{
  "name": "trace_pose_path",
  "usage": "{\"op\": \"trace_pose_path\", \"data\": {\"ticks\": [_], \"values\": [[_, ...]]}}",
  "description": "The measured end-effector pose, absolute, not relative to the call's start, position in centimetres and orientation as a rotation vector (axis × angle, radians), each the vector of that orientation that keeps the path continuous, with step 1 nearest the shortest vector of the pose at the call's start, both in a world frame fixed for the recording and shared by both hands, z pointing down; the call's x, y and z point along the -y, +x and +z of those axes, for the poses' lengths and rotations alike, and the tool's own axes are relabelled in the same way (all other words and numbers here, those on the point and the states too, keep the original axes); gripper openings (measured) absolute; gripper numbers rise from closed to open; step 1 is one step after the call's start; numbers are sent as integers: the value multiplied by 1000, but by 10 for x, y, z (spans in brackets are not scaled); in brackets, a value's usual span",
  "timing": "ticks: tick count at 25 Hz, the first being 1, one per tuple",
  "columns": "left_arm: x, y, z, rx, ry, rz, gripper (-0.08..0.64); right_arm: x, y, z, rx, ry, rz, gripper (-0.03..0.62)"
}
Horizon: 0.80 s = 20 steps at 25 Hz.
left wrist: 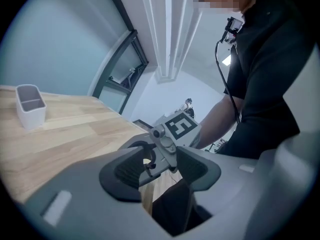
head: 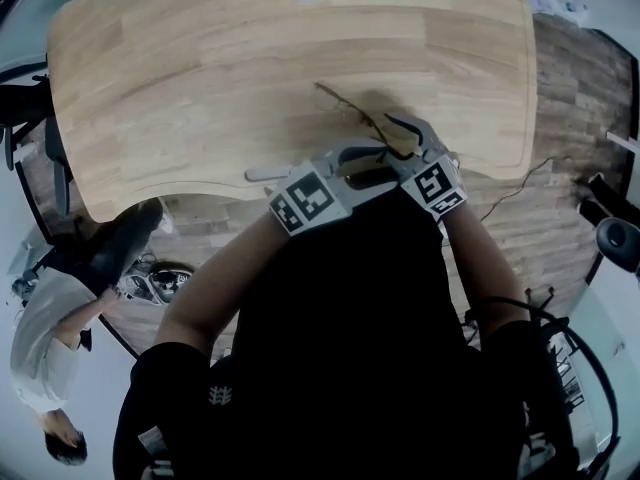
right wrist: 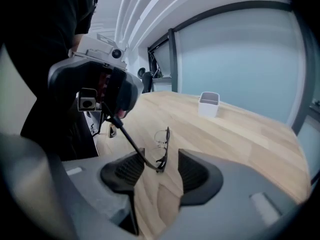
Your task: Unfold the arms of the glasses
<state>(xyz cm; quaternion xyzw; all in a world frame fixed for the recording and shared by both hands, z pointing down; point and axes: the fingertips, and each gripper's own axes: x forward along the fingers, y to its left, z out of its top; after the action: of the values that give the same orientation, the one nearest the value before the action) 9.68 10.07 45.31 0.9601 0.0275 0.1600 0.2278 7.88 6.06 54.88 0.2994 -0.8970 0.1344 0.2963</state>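
Observation:
Thin dark-rimmed glasses [head: 345, 106] lie on the wooden table [head: 200, 68] near its front edge. In the right gripper view the lens front [right wrist: 162, 141] stands just beyond my right gripper [right wrist: 157, 171], and its hinge corner sits between the wide-apart jaws without touching either pad. One arm of the glasses is swung out and runs up and left to my left gripper [right wrist: 107, 106]. My left gripper [left wrist: 160, 169] is open too, and a small dark curl of the arm's tip [left wrist: 146, 162] shows between its jaws, not pressed. The two grippers face each other, almost touching.
A white rectangular holder [right wrist: 208, 104] stands on the far side of the table [left wrist: 70, 129]. A thin cable [head: 520, 183] lies on the wooden floor to the right. A person [head: 50, 368] stands at the lower left beside a chair base.

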Motion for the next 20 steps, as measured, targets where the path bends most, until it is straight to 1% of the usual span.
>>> {"op": "trace_pose_path", "data": {"ticks": [5, 10, 13, 15, 20], "values": [[-116, 109, 452, -152, 2649, 443, 192, -65, 84, 566, 2332, 812, 376, 200], [-108, 109, 442, -122, 2676, 413, 190, -58, 98, 570, 2292, 840, 397, 201], [-88, 92, 438, -24, 2688, 411, 193, -38, 105, 564, 2295, 823, 345, 199], [-78, 74, 445, 33, 2684, 460, 210, -19, 109, 564, 2292, 792, 287, 201], [-55, 33, 462, 215, 2646, 561, 212, 44, 125, 571, 2242, 775, 174, 199]]}}
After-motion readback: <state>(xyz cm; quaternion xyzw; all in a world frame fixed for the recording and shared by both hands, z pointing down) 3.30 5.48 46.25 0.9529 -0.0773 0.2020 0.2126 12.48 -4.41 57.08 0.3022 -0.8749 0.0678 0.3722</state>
